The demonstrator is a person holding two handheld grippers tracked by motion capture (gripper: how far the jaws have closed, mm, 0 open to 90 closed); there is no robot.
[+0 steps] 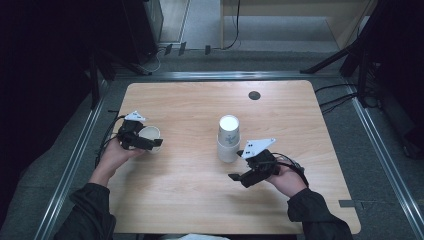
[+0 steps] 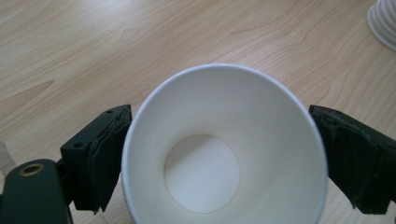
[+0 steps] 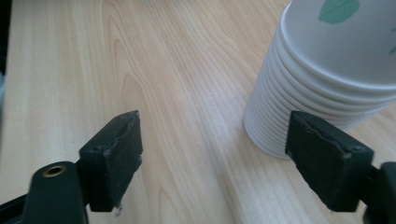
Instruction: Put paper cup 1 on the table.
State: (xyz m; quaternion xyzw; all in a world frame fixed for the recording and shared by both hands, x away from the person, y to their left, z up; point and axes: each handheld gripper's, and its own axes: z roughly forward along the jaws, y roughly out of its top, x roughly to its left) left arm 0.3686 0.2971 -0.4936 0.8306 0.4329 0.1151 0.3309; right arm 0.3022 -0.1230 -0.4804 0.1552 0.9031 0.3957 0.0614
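Your left tongs (image 1: pixel 150 143) straddle the single paper cup (image 1: pixel 150 137) near the desk's left edge — the cup stands upright, mouth up, its axis vertical, and the left gripper view looks straight down into its white interior (image 2: pixel 224 149). The jaws flank the rim on either side, with the pads just at the paper (whether they press on it is hard to tell, though they look released rather than clenched). The left hand (image 1: pixel 112 157) lies low on the desk (image 1: pixel 190 200), forearm coming in from the near left corner, tongs pointing toward the middle.

The stack of cups (image 1: pixel 228 140) stands upright near the desk's centre, toward the right of the lone cup and well apart from it. Your right tongs (image 1: pixel 239 176) are the nearer pair — spread wide with nothing between them; in the right gripper view the stack's ribbed rims (image 3: pixel 299 107) sit just beyond the right-hand jaw, not inside the gap. The right hand (image 1: pixel 287 180) rests toward the near right, tongs aimed leftward and slightly away from you.
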